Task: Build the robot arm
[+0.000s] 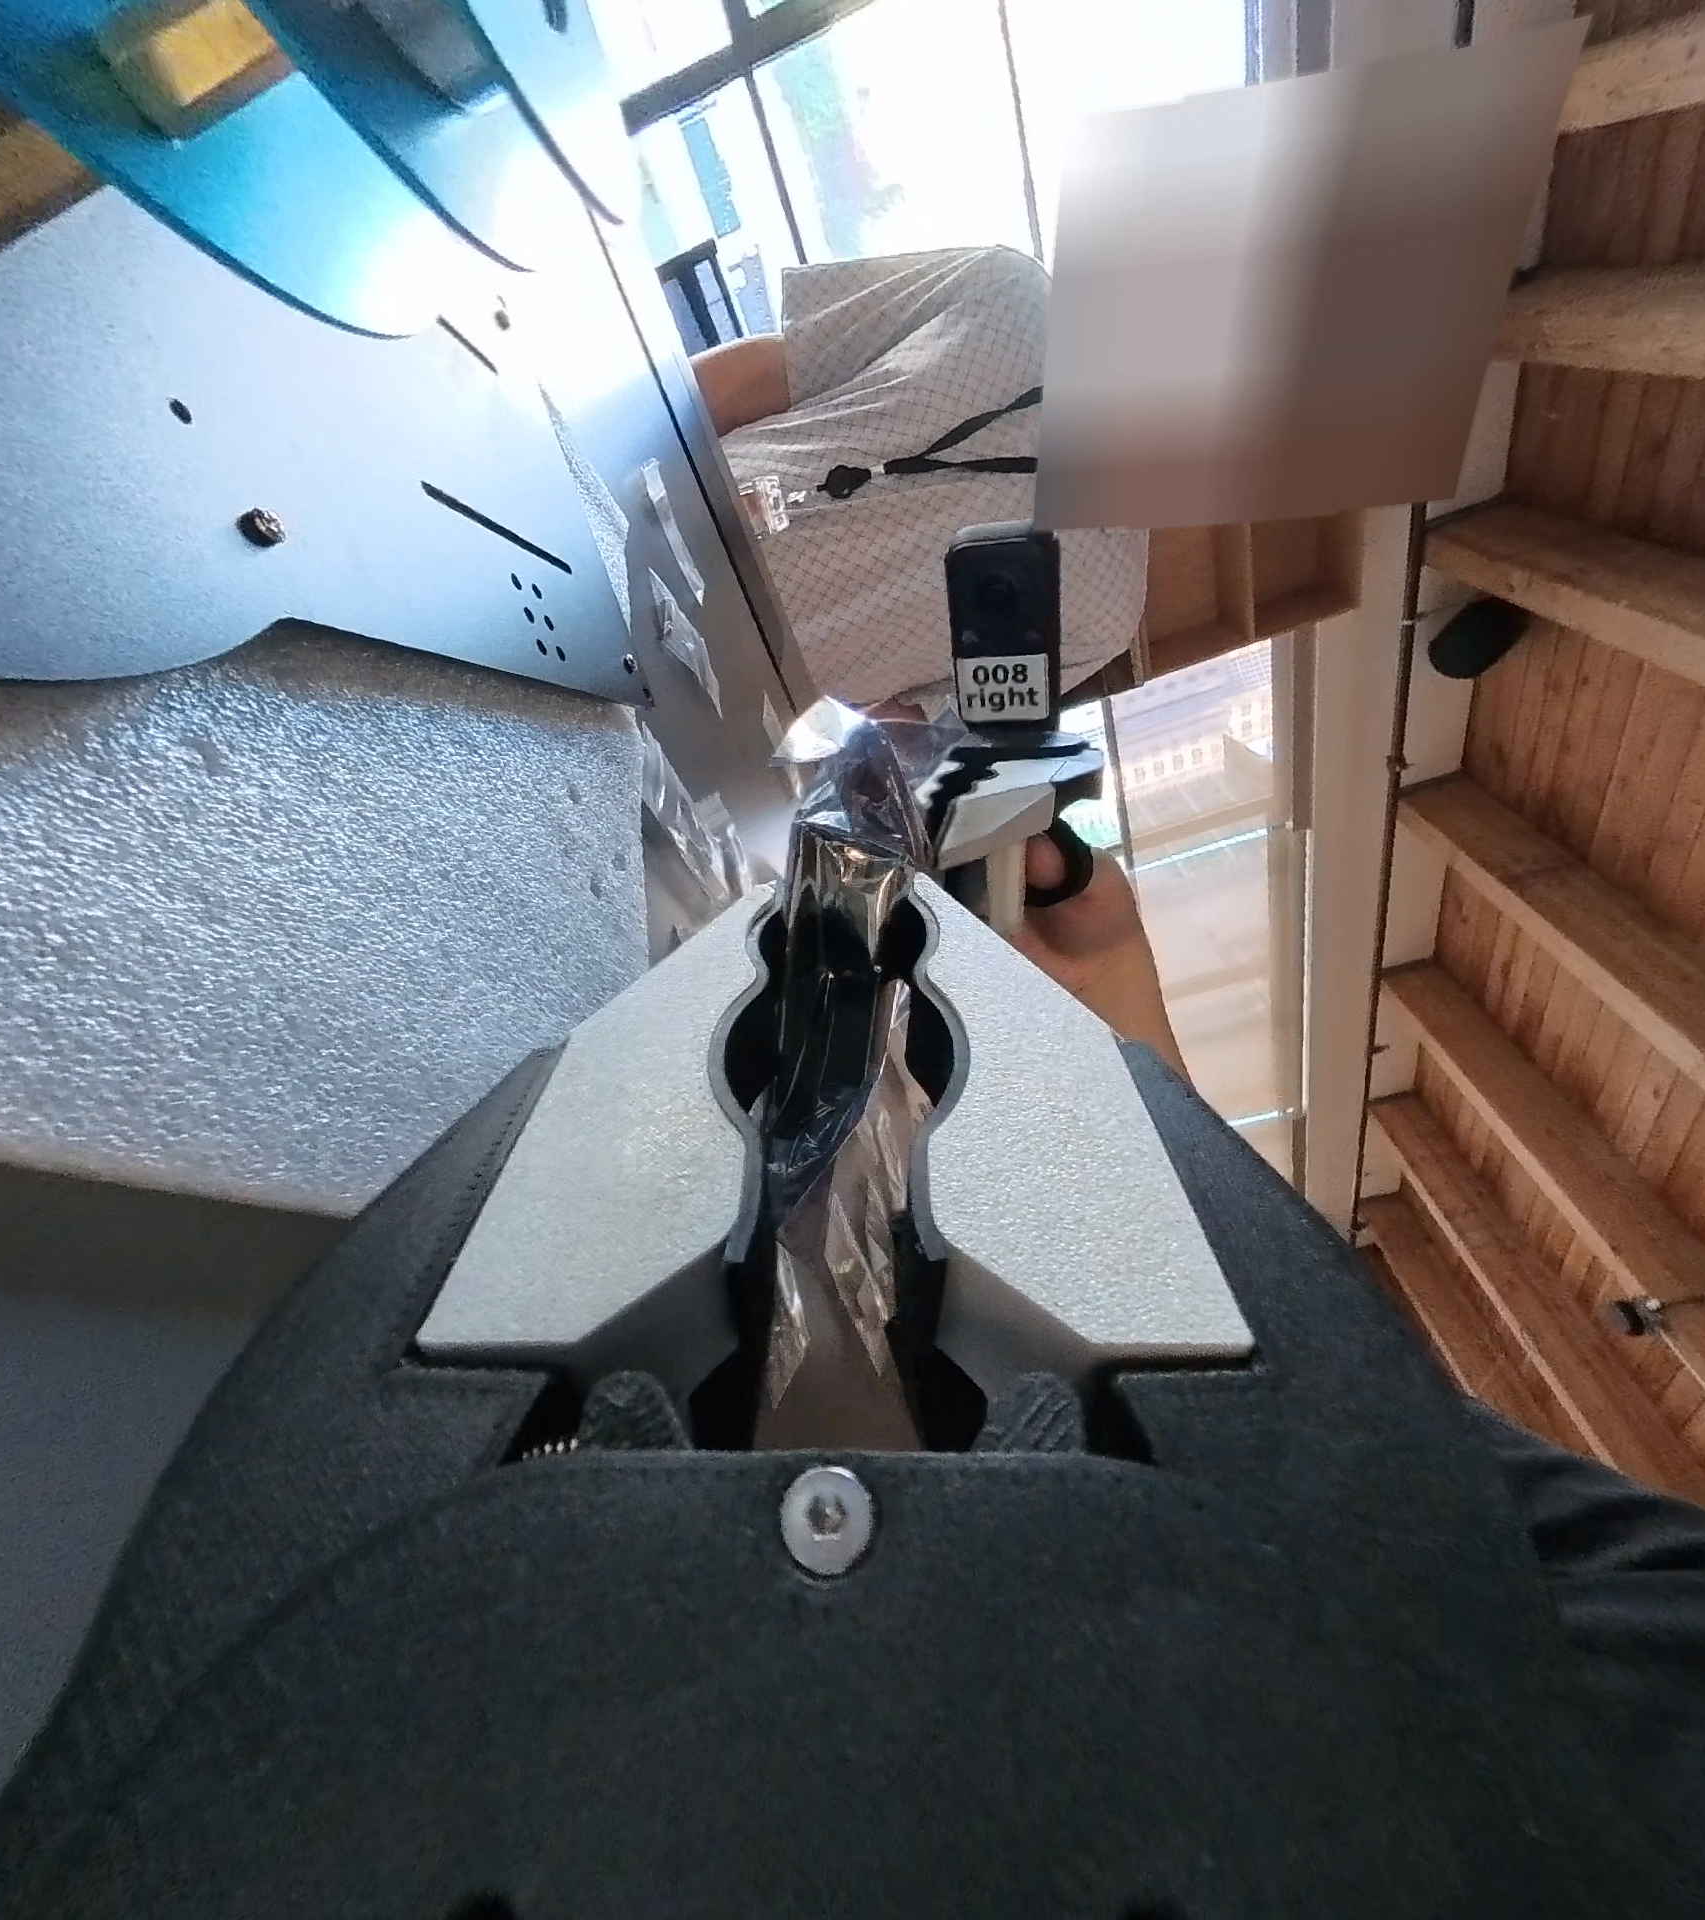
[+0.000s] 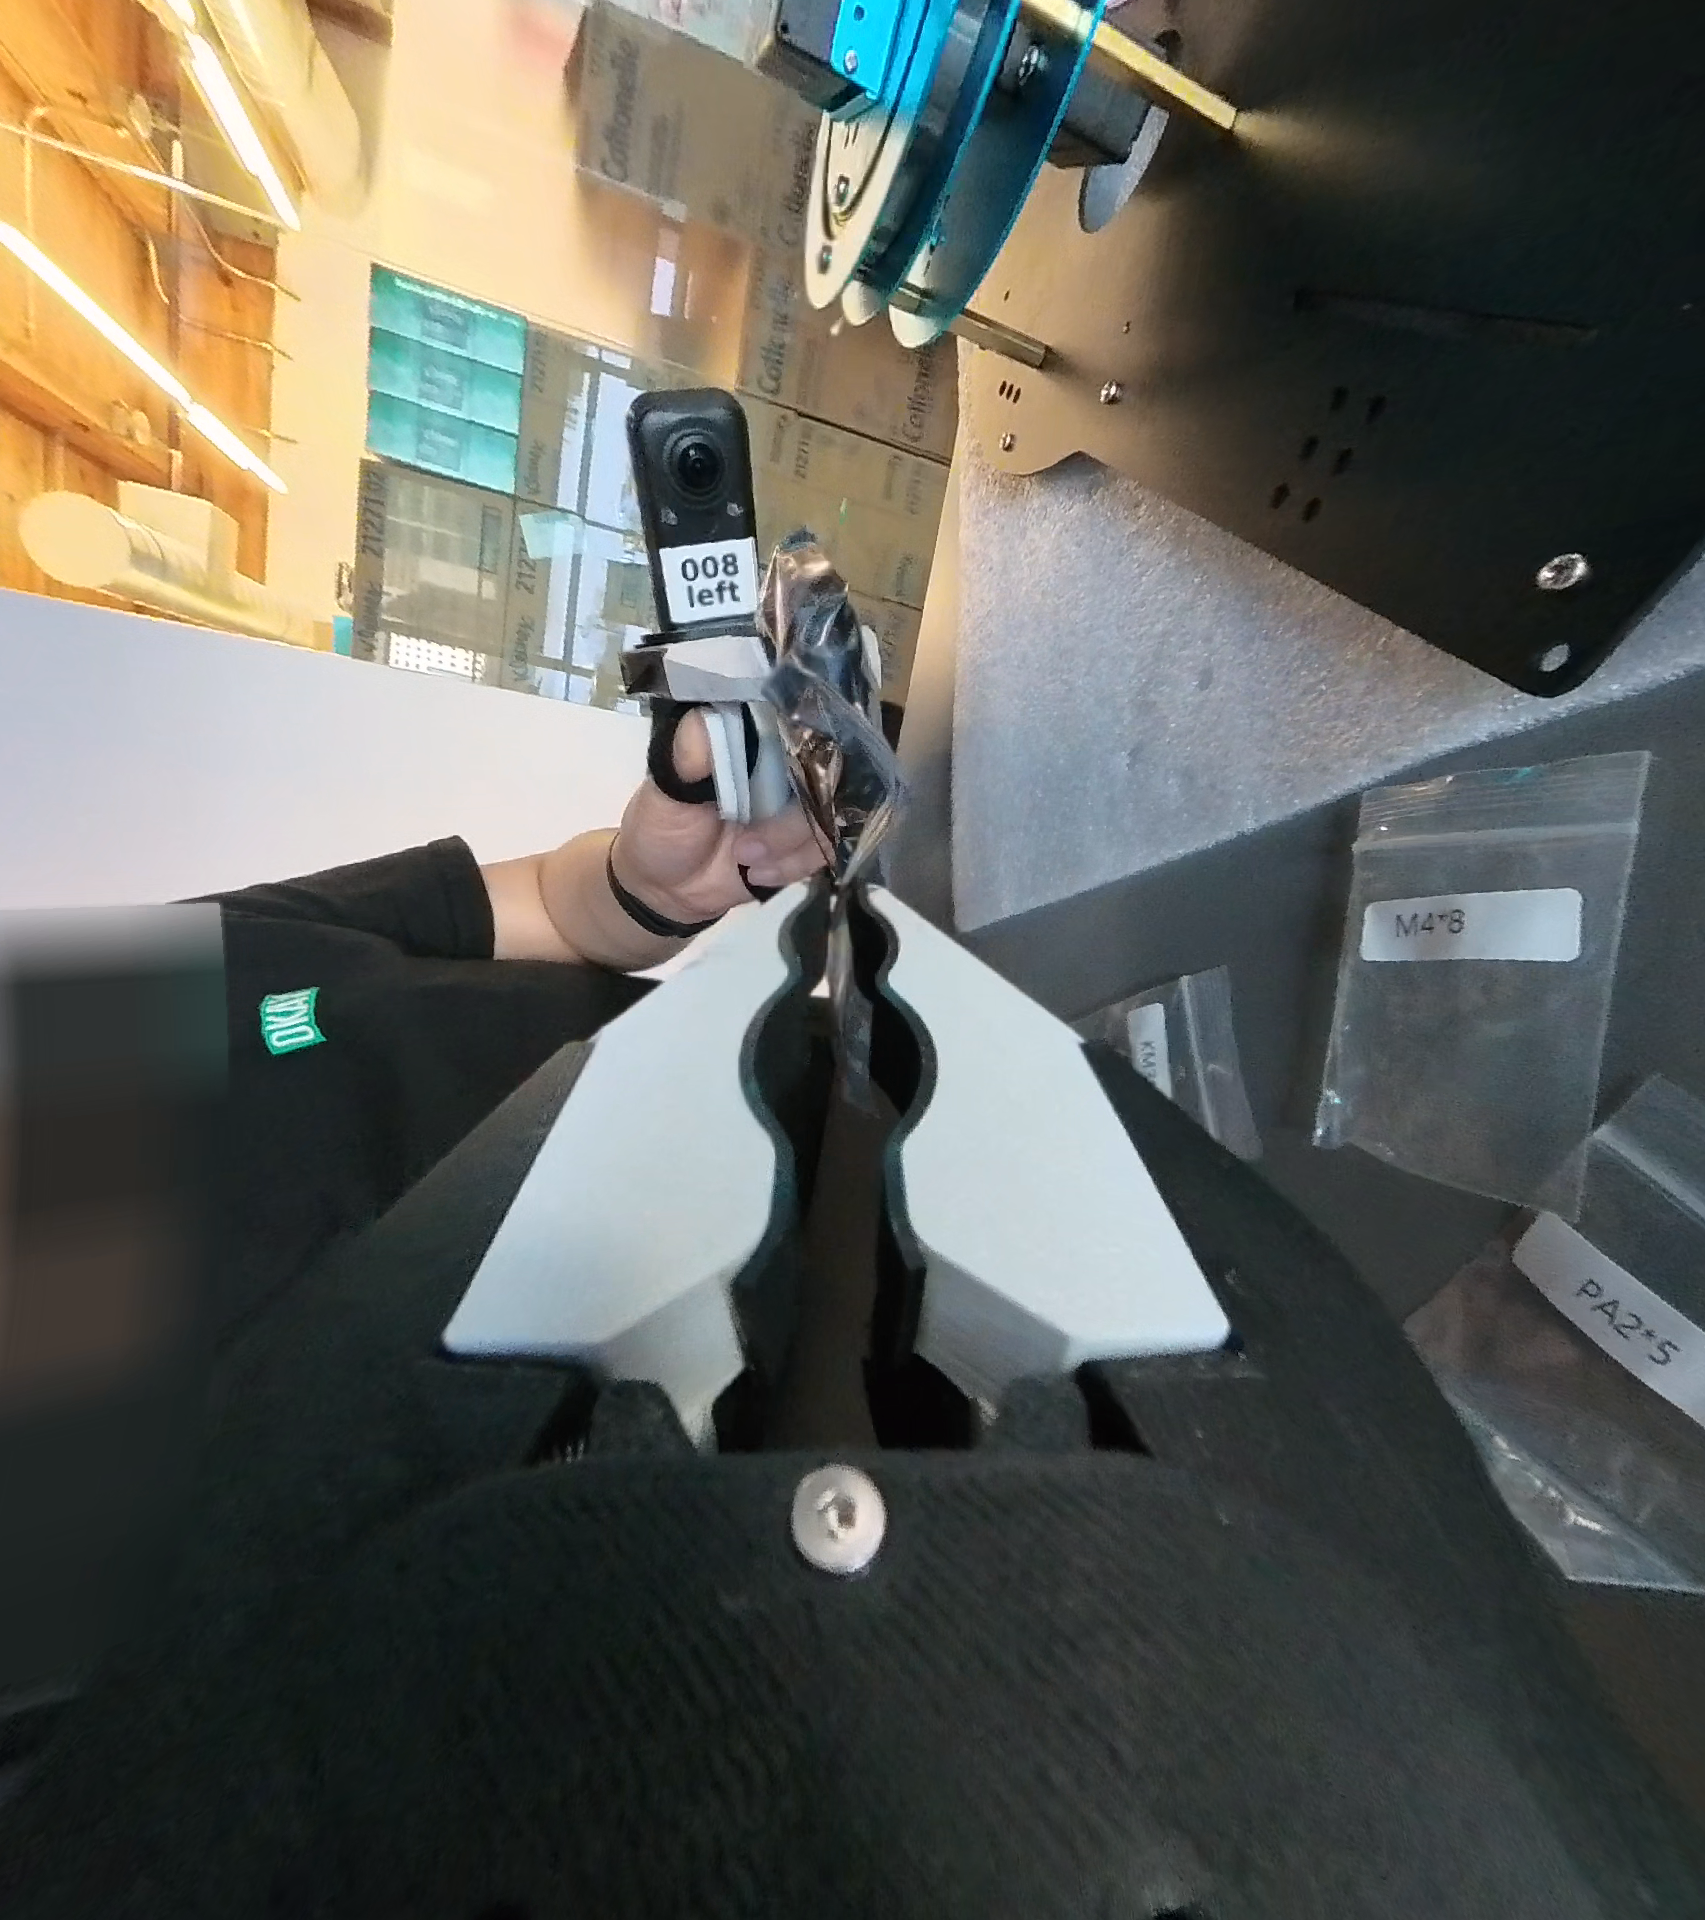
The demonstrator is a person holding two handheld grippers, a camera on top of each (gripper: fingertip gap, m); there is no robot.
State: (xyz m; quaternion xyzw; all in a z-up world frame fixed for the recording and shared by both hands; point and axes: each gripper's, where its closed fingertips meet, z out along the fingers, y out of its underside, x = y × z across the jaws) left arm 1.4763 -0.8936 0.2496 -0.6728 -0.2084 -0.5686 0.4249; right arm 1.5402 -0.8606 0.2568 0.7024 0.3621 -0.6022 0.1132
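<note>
Between the two facing claws hangs a crumpled, shiny, dark metallic-film bag (image 1: 843,883), and both are clamped on it. The left claw (image 1: 840,904) has its grey fingers (image 1: 619,1174) pressed together on one end of the bag, which fills the scalloped gap between them and sticks out past the tips. From there the bag's long axis runs straight ahead toward the right claw (image 1: 941,790), which faces back and grips the far end, with a small black camera (image 1: 1002,623) standing above it.

From the other side, the right claw (image 2: 840,914) is closed on a thin tail of the bag (image 2: 827,717) at its very tips; the bag stretches away, twisted along its length, to the left claw (image 2: 775,696), held by a hand (image 2: 692,831) with a dark sleeve (image 2: 360,935) behind it.

Just beside the bag rises a white foam block (image 1: 256,883) carrying a grey metal plate (image 1: 204,468) with screws and a blue disc (image 1: 308,135). Nearer the right claw than the bag, small clear zip bags (image 2: 1471,966) with white labels lie on the dark surface (image 2: 1191,883).
</note>
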